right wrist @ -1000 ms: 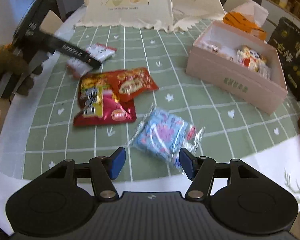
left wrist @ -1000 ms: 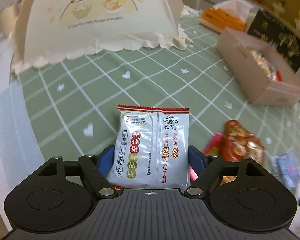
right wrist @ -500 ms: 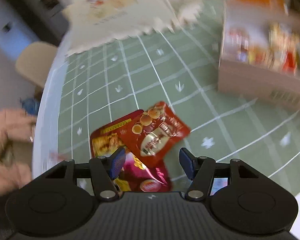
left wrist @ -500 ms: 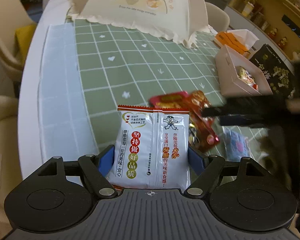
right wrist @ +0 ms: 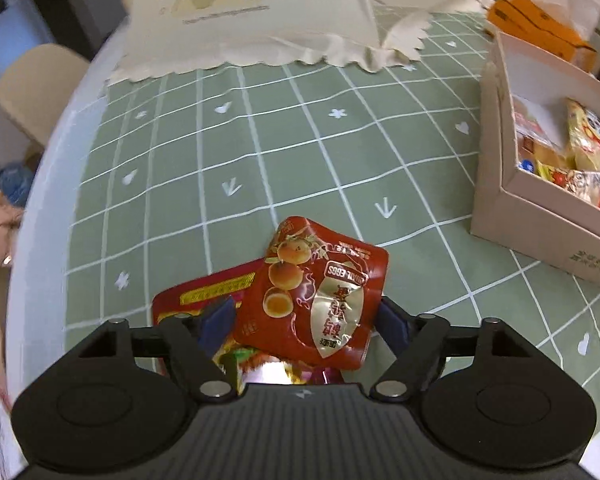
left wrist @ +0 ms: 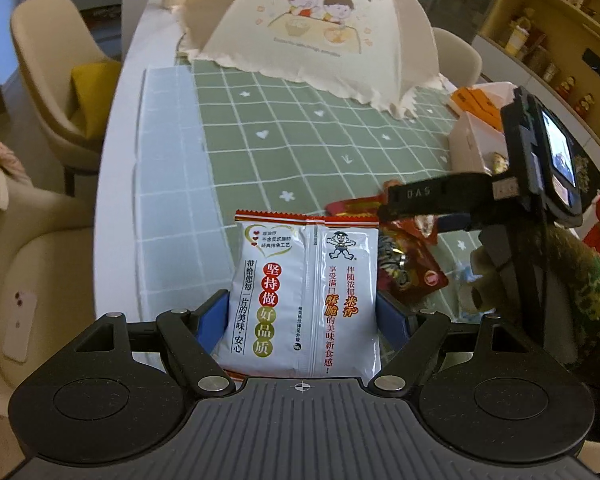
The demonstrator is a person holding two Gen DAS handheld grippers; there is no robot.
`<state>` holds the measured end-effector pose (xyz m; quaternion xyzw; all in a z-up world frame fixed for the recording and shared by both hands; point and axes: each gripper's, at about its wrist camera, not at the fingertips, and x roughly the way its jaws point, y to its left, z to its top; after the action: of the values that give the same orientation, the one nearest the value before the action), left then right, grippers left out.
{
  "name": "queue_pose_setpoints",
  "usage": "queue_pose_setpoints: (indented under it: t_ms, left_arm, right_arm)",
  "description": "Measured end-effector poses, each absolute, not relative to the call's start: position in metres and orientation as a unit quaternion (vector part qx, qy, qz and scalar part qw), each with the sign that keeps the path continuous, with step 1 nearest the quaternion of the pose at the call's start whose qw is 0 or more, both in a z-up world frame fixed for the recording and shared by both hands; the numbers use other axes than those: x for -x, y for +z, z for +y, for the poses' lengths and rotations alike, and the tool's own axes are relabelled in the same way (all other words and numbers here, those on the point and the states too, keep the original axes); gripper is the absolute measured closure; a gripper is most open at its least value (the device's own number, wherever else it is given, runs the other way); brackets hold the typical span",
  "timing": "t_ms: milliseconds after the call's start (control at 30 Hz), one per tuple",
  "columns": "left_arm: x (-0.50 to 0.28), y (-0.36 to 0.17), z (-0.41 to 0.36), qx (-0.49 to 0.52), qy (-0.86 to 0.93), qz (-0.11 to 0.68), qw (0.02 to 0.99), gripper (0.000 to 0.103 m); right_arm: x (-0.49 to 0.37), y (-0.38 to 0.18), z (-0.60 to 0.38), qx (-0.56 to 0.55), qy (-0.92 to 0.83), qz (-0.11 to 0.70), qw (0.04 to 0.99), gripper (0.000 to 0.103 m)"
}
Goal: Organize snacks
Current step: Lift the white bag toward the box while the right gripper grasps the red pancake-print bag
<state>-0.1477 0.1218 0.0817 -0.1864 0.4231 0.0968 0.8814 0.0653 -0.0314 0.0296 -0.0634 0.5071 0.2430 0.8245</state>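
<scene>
The white rice-cracker packet (left wrist: 304, 300) stands upright between the blue pads of the left gripper (left wrist: 304, 312), which pinch it by its two side edges, lifted above the desk's left edge. Just beyond it, near the desk's near edge, lies the red quail-egg pouch (right wrist: 320, 292) on top of a larger red snack bag (right wrist: 204, 292). The right gripper (right wrist: 304, 316) sits over that pile with the pouch between its pads; its jaws are opening, and neither pad can be seen pressing on the foil. In the left wrist view the right gripper (left wrist: 416, 200) reaches in from the right, above the same red packs, with a small screen on its back.

The pink cardboard box (right wrist: 540, 224) stands toward the desk's right edge, open-topped and already holding several snack packets (right wrist: 584, 148). Behind it, near the far right corner, is an orange tissue pack (right wrist: 540, 28). A cream mesh food cover (left wrist: 316, 28) with a cartoon print occupies the far edge of the desk, on the green checked cloth (right wrist: 300, 140). Beige chairs (left wrist: 56, 92) stand off the left side.
</scene>
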Motion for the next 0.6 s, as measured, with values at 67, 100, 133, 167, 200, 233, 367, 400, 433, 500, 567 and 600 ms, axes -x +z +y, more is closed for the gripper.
queue_pose_setpoints:
  t_ms: [67, 100, 133, 167, 200, 233, 367, 400, 433, 500, 567, 600]
  left_arm:
    - [0.143, 0.083, 0.117, 0.183, 0.086, 0.424, 0.883, 0.020]
    - [0.140, 0.082, 0.115, 0.181, 0.080, 0.426, 0.883, 0.020]
    - [0.137, 0.083, 0.112, 0.178, 0.072, 0.427, 0.884, 0.020]
    - [0.133, 0.083, 0.109, 0.173, 0.064, 0.429, 0.884, 0.020]
    - [0.132, 0.084, 0.105, 0.170, 0.058, 0.429, 0.885, 0.020]
    - [0.129, 0.084, 0.102, 0.168, 0.051, 0.430, 0.886, 0.020]
    - [0.116, 0.084, 0.085, 0.153, 0.022, 0.432, 0.888, 0.020]
    - [0.113, 0.084, 0.081, 0.149, 0.014, 0.433, 0.889, 0.020]
    - [0.110, 0.083, 0.076, 0.145, 0.005, 0.434, 0.889, 0.020]
    - [0.101, 0.082, 0.067, 0.138, -0.012, 0.439, 0.888, 0.020]
    - [0.092, 0.080, 0.055, 0.134, -0.032, 0.448, 0.884, 0.020]
    - [0.087, 0.080, 0.049, 0.131, -0.043, 0.451, 0.882, 0.020]
  right_arm:
    - [-0.059, 0.033, -0.041, 0.069, 0.267, 0.503, 0.819, 0.031]
    - [-0.055, 0.036, -0.046, 0.077, 0.273, 0.496, 0.820, 0.032]
    - [-0.050, 0.040, -0.054, 0.090, 0.275, 0.484, 0.826, 0.032]
    - [-0.050, 0.042, -0.057, 0.099, 0.274, 0.474, 0.831, 0.032]
    - [-0.047, 0.045, -0.065, 0.106, 0.273, 0.463, 0.837, 0.032]
    - [-0.044, 0.050, -0.075, 0.110, 0.271, 0.450, 0.844, 0.032]
    - [-0.037, 0.064, -0.121, 0.123, 0.238, 0.415, 0.870, 0.032]
    - [-0.035, 0.067, -0.132, 0.121, 0.230, 0.412, 0.873, 0.032]
    - [-0.034, 0.068, -0.144, 0.116, 0.223, 0.413, 0.875, 0.032]
    - [-0.031, 0.069, -0.167, 0.105, 0.206, 0.418, 0.879, 0.032]
    - [-0.026, 0.070, -0.190, 0.094, 0.182, 0.427, 0.881, 0.032]
    - [-0.024, 0.071, -0.200, 0.088, 0.172, 0.432, 0.881, 0.032]
